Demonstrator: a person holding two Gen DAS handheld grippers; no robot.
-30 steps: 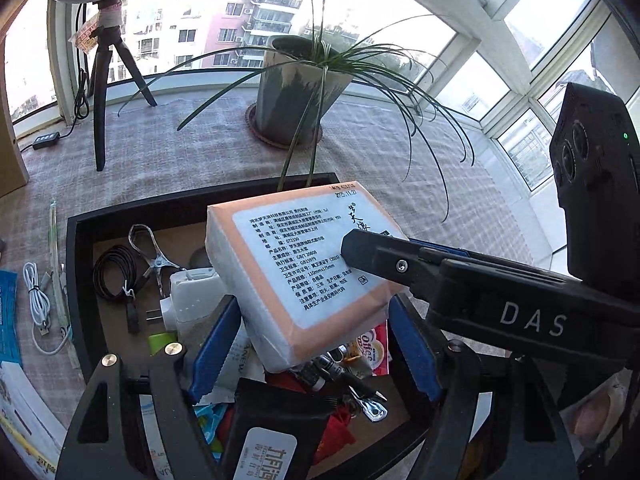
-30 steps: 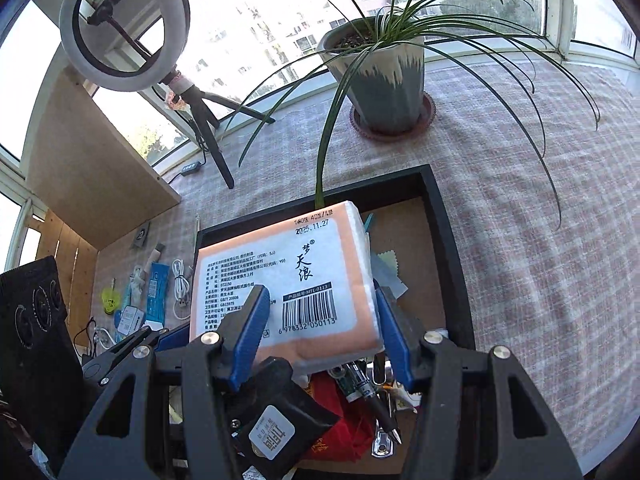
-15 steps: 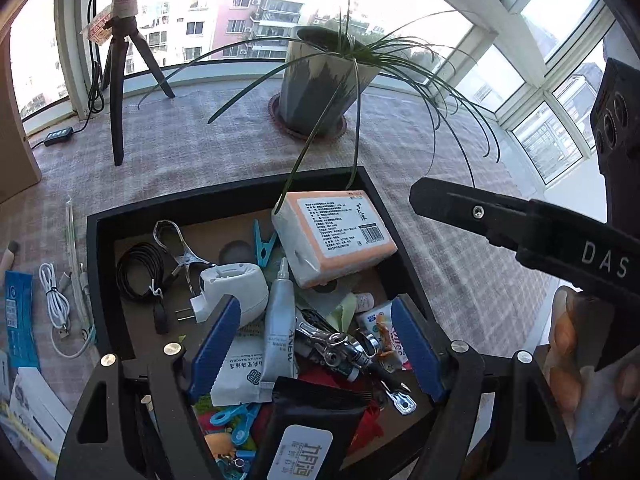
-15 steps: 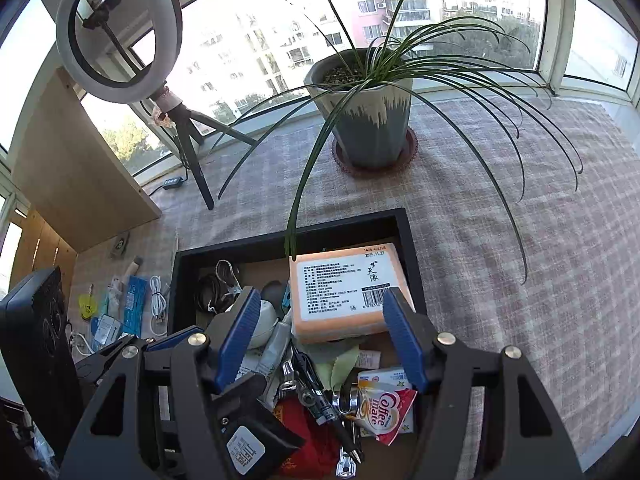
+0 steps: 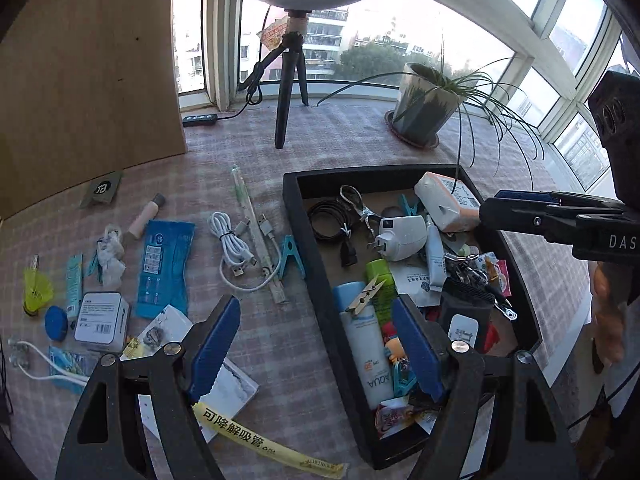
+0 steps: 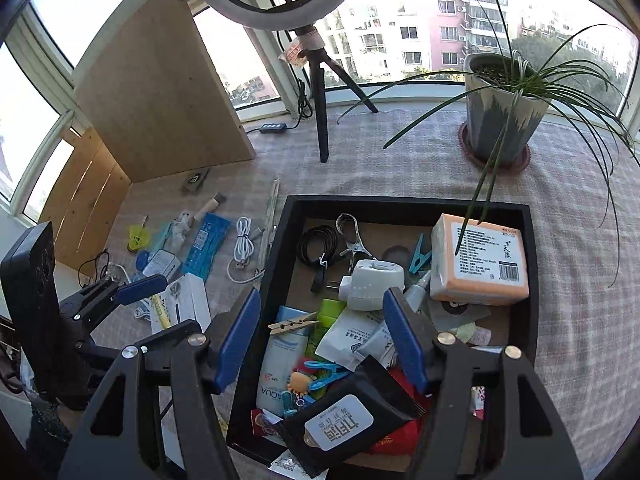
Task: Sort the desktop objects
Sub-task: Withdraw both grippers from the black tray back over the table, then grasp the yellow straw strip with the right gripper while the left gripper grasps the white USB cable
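In the left wrist view, the left gripper (image 5: 316,344) is seen with its jaws released and nothing between them, held above the left wall of the black tray (image 5: 308,240). Loose items are scattered on the counter (image 5: 344,148) from nine to eleven o'clock of the tray — a white cable (image 5: 234,242), a blue packet (image 5: 162,266), a white box (image 5: 100,316) and a blue clip (image 5: 290,256) just beside the tray wall. A yellow straw wrapper (image 5: 268,442) lies near the lower edge. The right gripper (image 5: 532,216) is seen at three o'clock, near the orange tissue pack (image 5: 448,200) that rests in the tray's far right corner.

For the next pick, one item well apart from its neighbours is best chosen, and the jaws should be brought down squarely over it so that the cable is not snagged.

In the right wrist view, the right gripper (image 6: 320,340) is likewise empty, its jaws parted over the tray's crowded near half, where a black wipes pack (image 6: 344,416), a sunscreen bottle (image 6: 276,364) and a white plug adapter (image 6: 374,284) are piled. The tissue pack is seen at two o'clock — under a leaf of the potted plant (image 6: 504,120).

The counter is covered by a checked cloth; a ring light on a tripod (image 6: 320,100) stands at twelve o'clock before sunlit windows, and a wooden panel (image 6: 160,92) is set at ten.
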